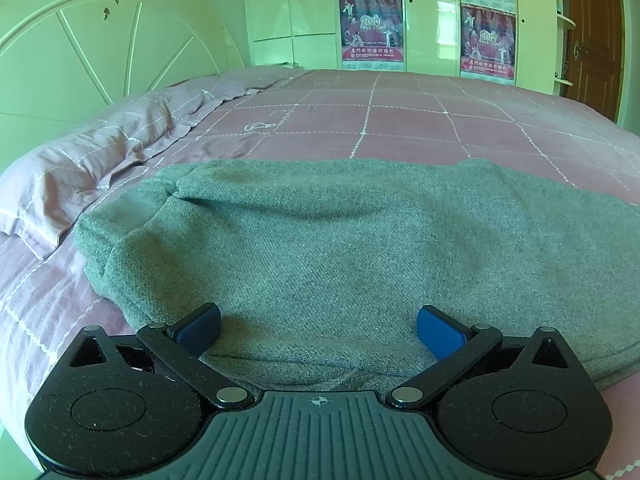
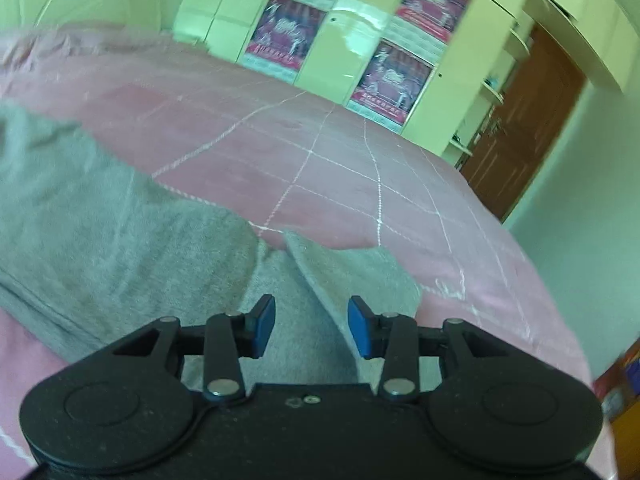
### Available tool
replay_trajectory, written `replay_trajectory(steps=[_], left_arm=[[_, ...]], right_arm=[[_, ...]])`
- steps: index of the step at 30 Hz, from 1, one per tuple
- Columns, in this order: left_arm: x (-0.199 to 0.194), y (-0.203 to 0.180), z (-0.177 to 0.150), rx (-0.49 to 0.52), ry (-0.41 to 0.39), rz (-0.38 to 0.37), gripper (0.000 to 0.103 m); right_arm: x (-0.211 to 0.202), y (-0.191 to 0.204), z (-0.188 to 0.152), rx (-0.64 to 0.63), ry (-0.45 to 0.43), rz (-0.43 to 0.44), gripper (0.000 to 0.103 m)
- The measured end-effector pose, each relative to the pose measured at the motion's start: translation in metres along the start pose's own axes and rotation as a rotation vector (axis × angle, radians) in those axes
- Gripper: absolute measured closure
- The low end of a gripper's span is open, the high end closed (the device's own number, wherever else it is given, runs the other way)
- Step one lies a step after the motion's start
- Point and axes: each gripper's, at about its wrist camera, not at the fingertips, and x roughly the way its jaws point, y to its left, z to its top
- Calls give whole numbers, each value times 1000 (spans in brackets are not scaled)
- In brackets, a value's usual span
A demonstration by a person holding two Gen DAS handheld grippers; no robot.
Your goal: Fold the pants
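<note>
The grey woollen pants point(image 1: 340, 248) lie folded in a broad pad on the pink checked bed cover point(image 1: 400, 120), near a crumpled pale pink pillow point(image 1: 100, 160). The left tool point(image 1: 319, 330) hovers low over their near edge, blue pads spread wide and empty. The right tool point(image 2: 311, 326) stands partly spread above a raised grey fold point(image 2: 340, 272), pinching nothing

pants point(image 1: 340, 240) cut off rt, posters point(image 2: 280, 32) blurred – illegible
</note>
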Motion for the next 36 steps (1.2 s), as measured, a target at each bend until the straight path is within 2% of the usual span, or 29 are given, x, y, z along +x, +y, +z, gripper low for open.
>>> replay_trajectory(steps=[4, 5, 6, 7, 10, 13, 15, 18, 19, 22, 24, 26, 28, 29, 30, 32, 36], left_arm=[[0, 0, 0, 0, 0, -2, 0], [0, 0, 0, -1, 1, -2, 0], [0, 0, 0, -1, 1, -3, 0], [0, 0, -1, -2, 1, -4, 0], [1, 0, 0, -1, 1, -3, 0], [1, 0, 0, -2, 0, -2, 0], [2, -1, 0, -1, 0, -3, 0], [2, 0, -1, -5, 3, -7, 0], [2, 0, -1, -6, 4, -9, 0], [2, 0, -1, -10, 6, -12, 0], [2, 0, -1, -9, 6, -11, 0], [2, 0, -1, -8, 6, -9, 0], [3, 0, -1, -8, 6, -9, 0], [3, 0, -1, -7, 6, -9, 0], [2, 0, -1, -8, 6, -9, 0], [3, 0, -1, -8, 6, -10, 0], [2, 0, -1, -7, 8, -12, 0]], right_arm=[[36, 1, 6, -73, 87, -91, 73], [42, -6, 6, -41, 108, -74, 98], [45, -17, 8, 46, 122, -27, 103], [40, -31, 9, 143, 107, 13, 103], [-3, -81, 3, 419, -35, 3, 103], [-35, -134, -34, 756, -77, 27, 103], [-34, -152, -77, 912, -25, 72, 103], [-8, -157, -135, 1084, 122, 144, 103], [-3, -157, -148, 1131, 115, 163, 103], [-5, -159, -155, 1161, 71, 139, 97], [-8, -161, -150, 1127, 62, 84, 85], [-7, -164, -144, 1093, 46, 20, 80], [-6, -169, -142, 1089, 45, -23, 69], [-3, -172, -144, 1109, 45, -20, 72], [0, -175, -146, 1135, 34, 18, 103], [1, -179, -141, 1146, 3, 49, 103], [-27, -189, -119, 1105, -134, 65, 103]])
